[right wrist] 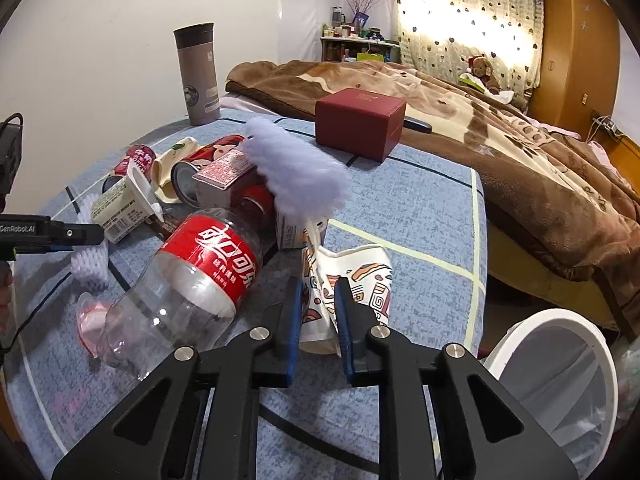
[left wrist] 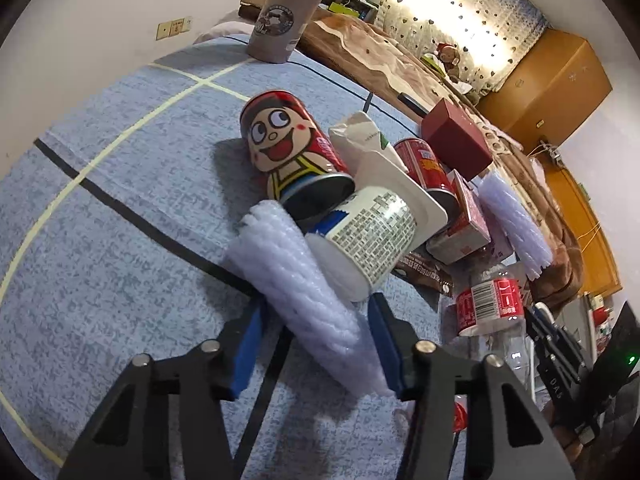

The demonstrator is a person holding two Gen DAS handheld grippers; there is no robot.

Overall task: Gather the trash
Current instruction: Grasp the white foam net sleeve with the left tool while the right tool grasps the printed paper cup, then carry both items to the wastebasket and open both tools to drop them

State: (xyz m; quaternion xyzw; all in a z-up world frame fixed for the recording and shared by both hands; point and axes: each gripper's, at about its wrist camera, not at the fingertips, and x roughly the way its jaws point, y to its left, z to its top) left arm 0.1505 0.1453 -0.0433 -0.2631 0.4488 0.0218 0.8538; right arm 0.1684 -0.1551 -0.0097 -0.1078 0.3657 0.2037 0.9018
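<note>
1. A white foam net (left wrist: 308,292) is clamped between the blue pads of the left gripper (left wrist: 316,340).
2. Cans (left wrist: 292,148), a yogurt cup (left wrist: 372,236) and a bottle (right wrist: 192,284) are piled on the blue table (right wrist: 420,208).
3. A flattened paper cup (right wrist: 344,292) is pinched narrowly by the right gripper (right wrist: 318,320).
4. A white bin (right wrist: 556,364) is seen beside the table, lower right.

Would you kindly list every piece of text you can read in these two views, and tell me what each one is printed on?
"GenRobot.AI": on the left hand-held gripper, seen from the right wrist.
"可口可乐": white script on the red label of the clear plastic bottle.
"牛奶": on the top of a red can.
"D A S": on the black device at the right edge of the left wrist view.
Too small or blurred: yogurt cup print, pink carton label, grey flask badge.
</note>
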